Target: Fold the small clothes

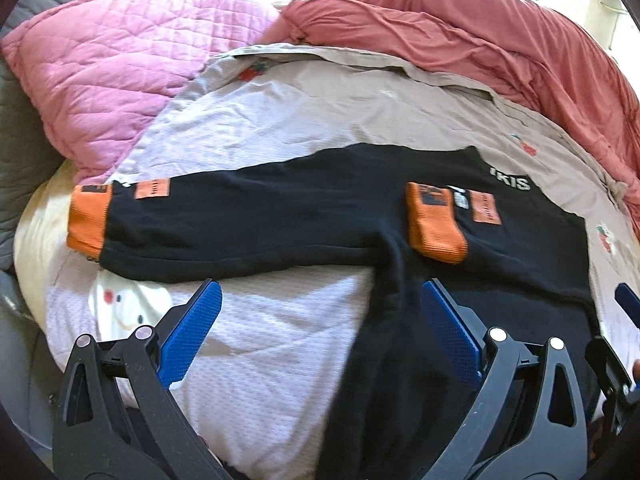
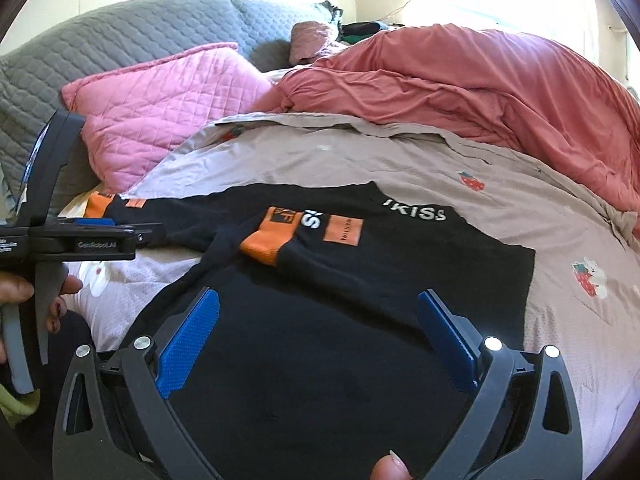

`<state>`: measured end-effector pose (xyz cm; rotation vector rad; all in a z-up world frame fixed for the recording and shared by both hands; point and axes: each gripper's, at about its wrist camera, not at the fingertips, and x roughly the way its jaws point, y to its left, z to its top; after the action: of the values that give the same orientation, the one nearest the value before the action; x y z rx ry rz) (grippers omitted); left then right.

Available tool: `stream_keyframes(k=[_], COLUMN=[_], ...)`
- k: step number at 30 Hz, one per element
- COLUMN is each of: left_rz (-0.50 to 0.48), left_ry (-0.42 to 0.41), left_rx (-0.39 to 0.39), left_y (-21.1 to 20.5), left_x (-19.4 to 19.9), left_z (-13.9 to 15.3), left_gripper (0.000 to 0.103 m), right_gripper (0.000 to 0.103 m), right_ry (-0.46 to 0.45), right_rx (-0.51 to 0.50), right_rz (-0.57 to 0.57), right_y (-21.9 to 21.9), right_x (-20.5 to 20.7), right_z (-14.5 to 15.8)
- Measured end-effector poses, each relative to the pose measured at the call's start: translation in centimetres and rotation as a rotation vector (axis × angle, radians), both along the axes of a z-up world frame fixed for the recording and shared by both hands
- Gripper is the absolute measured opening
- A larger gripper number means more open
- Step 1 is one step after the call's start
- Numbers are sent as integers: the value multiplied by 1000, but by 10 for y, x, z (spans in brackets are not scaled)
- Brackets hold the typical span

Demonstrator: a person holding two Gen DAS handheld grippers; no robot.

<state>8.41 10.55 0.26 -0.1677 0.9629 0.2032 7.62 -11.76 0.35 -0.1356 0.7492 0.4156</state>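
Observation:
A black sweatshirt [image 1: 280,216] with white lettering lies flat on the bed. One sleeve stretches left and ends in an orange cuff [image 1: 88,220]. The other sleeve is folded across the body, its orange cuff [image 1: 436,228] resting on the chest. My left gripper [image 1: 320,285] is open, low over the garment's near left edge, holding nothing. It appears side-on in the right wrist view as the left gripper [image 2: 148,236], held by a hand [image 2: 24,292]. My right gripper [image 2: 318,295] stands open over the sweatshirt [image 2: 320,360] body, empty; the folded cuff [image 2: 268,246] lies just beyond it.
A pink quilted pillow [image 2: 160,108] lies at the back left, and a bunched salmon duvet [image 2: 480,88] fills the back right. The beige strawberry-print sheet [image 2: 520,200] lies around the garment. A grey quilted cover [image 2: 120,36] rises behind. A fingertip [image 2: 390,468] shows at the bottom edge.

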Motion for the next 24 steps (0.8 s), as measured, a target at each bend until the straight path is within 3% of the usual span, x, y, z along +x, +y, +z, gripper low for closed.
stream_keyframes(k=[9, 24], left_rz=[133, 450], left_ry=[0, -48], left_rx=[-26, -87], left_y=[53, 167], left_x=[-7, -38], left_z=[-6, -16], left_gripper=[93, 93], right_gripper=[98, 98], right_ry=[47, 65], right_rx=[-27, -64], right_rz=[54, 106], right_y=[47, 100], right_x=[-5, -5], right_z=[-7, -8])
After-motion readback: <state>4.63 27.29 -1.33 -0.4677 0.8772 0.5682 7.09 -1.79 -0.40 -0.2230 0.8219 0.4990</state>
